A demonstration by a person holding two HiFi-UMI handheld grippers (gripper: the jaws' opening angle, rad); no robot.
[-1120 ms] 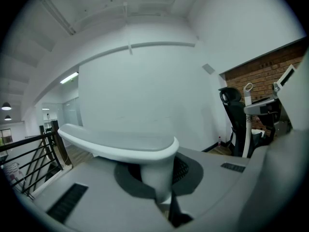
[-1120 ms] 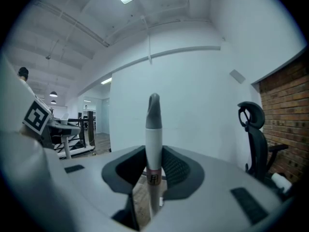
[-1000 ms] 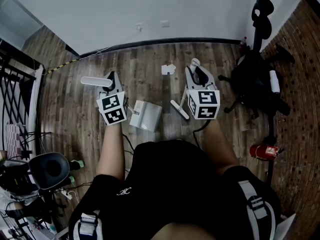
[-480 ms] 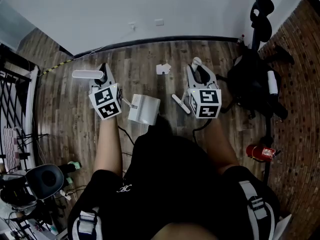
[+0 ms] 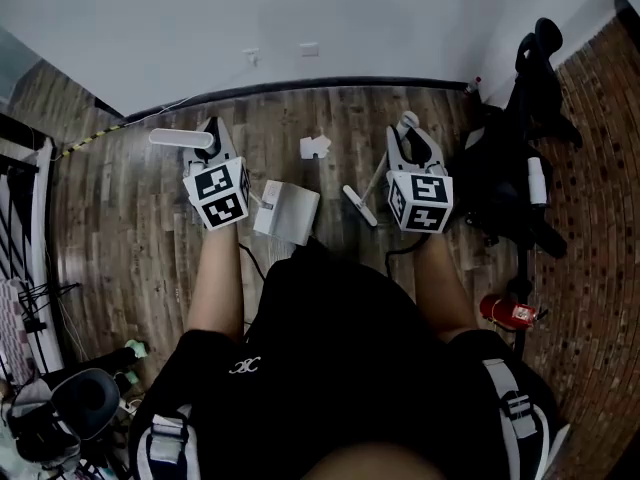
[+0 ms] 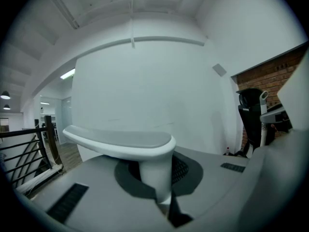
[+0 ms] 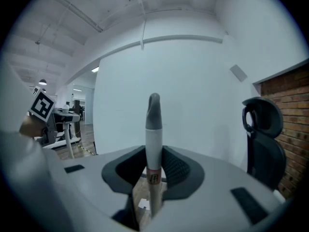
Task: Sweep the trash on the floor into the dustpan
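Below the head camera, a wooden plank floor [image 5: 130,228] runs up to a white wall [image 5: 300,18], and a black office chair [image 5: 520,168] stands at the right by a strip of brick-patterned flooring. The person's dark-clothed torso [image 5: 340,368] fills the lower middle, both forearms reaching forward.

The white dustpan [image 5: 286,212] sits low between the two grippers, just right of the left one. The left gripper [image 5: 210,136] is clamped on the dustpan's upright handle [image 6: 145,168]; its flat white grip sticks out sideways above the jaws. The right gripper [image 5: 408,136] is closed on the broom handle [image 7: 153,144], a slim white shaft with a grey tip standing upright between its jaws. The broom head [image 5: 358,205] slants down near the dustpan's right side, apart from it.

The trash, a small crumpled white scrap [image 5: 314,147], lies on the floor beyond the dustpan, between the grippers.
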